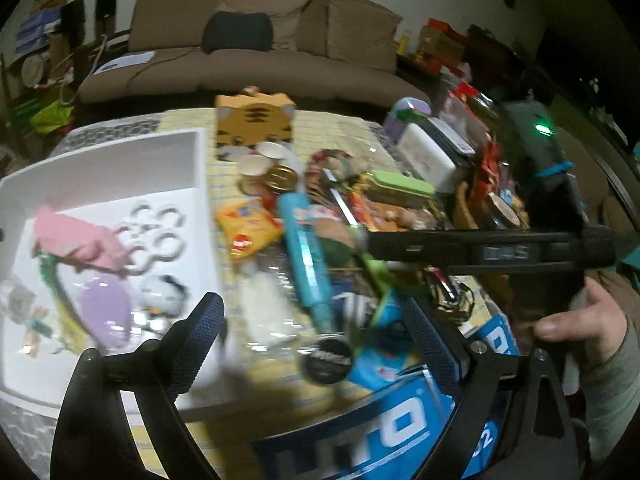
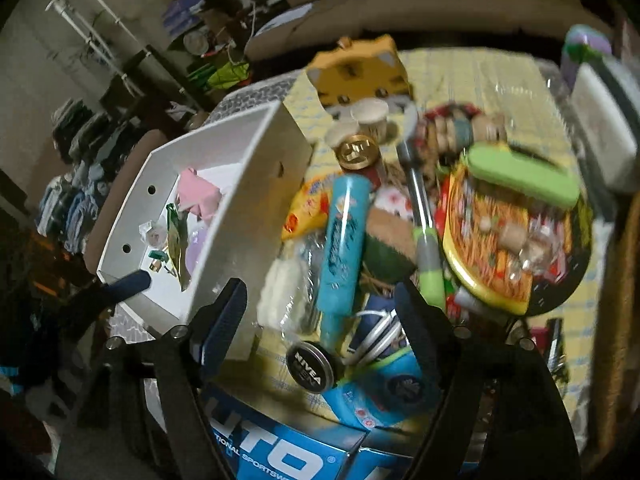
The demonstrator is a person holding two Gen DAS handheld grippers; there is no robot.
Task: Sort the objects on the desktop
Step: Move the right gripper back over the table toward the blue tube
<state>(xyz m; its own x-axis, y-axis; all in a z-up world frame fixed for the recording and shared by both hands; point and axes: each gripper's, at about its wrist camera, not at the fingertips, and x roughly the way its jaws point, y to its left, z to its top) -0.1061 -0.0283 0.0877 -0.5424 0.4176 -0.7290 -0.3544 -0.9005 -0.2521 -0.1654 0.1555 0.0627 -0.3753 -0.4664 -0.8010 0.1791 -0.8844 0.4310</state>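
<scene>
The white bin (image 2: 208,248) stands at the table's left edge, rigid and likely light; the cluttered pile lies right of it. The teal tube (image 2: 342,248), mid-pile, looks stiff and slick: grip across its midsection. The small Nivea tin (image 2: 310,366) at the near edge is hard; pinch its rim. Left gripper (image 1: 316,332) and right gripper (image 2: 320,316): jaws spread wide, holding nothing.

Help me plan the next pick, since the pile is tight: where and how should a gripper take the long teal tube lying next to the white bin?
Grip the teal tube across its middle, coming down from above with the fingers on its two long sides. It lies flat on the pile and its upper face looks uncovered. Its near end abuts the round Nivea tin, and the white bin lies left, so an end-on approach looks crowded.
</scene>
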